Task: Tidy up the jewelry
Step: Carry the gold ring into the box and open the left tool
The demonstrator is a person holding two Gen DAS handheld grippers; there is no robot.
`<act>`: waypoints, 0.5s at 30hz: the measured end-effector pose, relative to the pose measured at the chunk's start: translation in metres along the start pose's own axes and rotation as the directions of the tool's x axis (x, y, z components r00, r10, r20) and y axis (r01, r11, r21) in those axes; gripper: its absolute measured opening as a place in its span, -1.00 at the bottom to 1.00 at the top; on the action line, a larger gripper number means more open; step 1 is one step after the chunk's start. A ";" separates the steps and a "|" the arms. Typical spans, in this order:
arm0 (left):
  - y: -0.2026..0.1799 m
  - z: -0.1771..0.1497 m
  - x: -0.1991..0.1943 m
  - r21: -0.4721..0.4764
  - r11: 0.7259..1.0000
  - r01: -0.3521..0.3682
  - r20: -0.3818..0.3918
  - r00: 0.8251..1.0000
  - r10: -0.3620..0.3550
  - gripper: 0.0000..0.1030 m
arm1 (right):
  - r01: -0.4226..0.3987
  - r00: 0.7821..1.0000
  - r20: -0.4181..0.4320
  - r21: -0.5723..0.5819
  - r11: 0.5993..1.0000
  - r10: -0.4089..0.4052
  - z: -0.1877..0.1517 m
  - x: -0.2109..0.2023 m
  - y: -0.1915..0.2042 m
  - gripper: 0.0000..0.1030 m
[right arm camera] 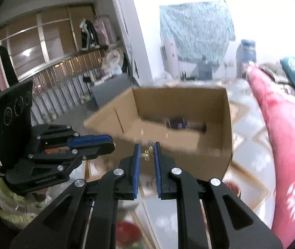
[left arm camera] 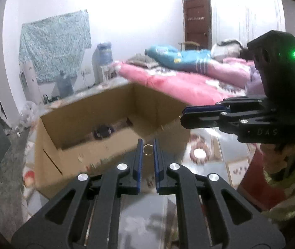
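My left gripper (left arm camera: 147, 149) is shut on a small gold ring (left arm camera: 147, 149), held between its blue pads just in front of an open cardboard box (left arm camera: 97, 128). My right gripper (right arm camera: 147, 152) is shut on a gold butterfly charm (right arm camera: 147, 154), also held just before the same box (right arm camera: 213, 103). A dark object (left arm camera: 103, 132) lies on the box floor; it also shows in the right wrist view (right arm camera: 177, 123). Each gripper shows in the other's view: the right one (left arm camera: 185, 115) to the right, the left one (right arm camera: 111, 143) to the left.
A bed with a pink cover (left arm camera: 184, 81) stands to the right of the box. A patterned floor (right arm camera: 249, 155) lies under the grippers. A railing (right arm camera: 64, 83) and hanging clothes (right arm camera: 95, 33) are far left. A water dispenser (left arm camera: 104, 62) stands by the wall.
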State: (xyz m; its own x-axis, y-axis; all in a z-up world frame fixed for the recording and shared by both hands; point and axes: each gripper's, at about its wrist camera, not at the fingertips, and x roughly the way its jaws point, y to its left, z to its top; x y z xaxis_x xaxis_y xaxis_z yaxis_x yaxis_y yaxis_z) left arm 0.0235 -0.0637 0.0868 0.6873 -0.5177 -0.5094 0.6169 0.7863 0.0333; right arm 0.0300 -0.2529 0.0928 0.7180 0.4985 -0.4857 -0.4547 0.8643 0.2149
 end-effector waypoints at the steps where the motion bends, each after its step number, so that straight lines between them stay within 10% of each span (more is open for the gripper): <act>1: 0.003 0.004 0.002 -0.001 1.000 -0.005 0.002 1.000 0.005 -0.83 | -0.001 1.000 0.006 -0.004 1.000 0.001 0.005 0.002 0.000 -0.74; 15: 0.056 0.022 0.102 -0.173 0.985 0.003 -0.164 0.986 -0.032 -0.75 | 0.084 0.981 -0.177 0.044 0.995 -0.075 0.034 0.091 -0.043 -0.73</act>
State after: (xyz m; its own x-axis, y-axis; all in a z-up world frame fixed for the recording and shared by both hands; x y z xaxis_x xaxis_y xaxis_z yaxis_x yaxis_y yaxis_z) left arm 0.1364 -0.0804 0.0560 0.5951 -0.4800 -0.6446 0.5434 0.8313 -0.1173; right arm 0.1327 -0.2421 0.0687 0.6459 0.4125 -0.6424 -0.3688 0.9053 0.2106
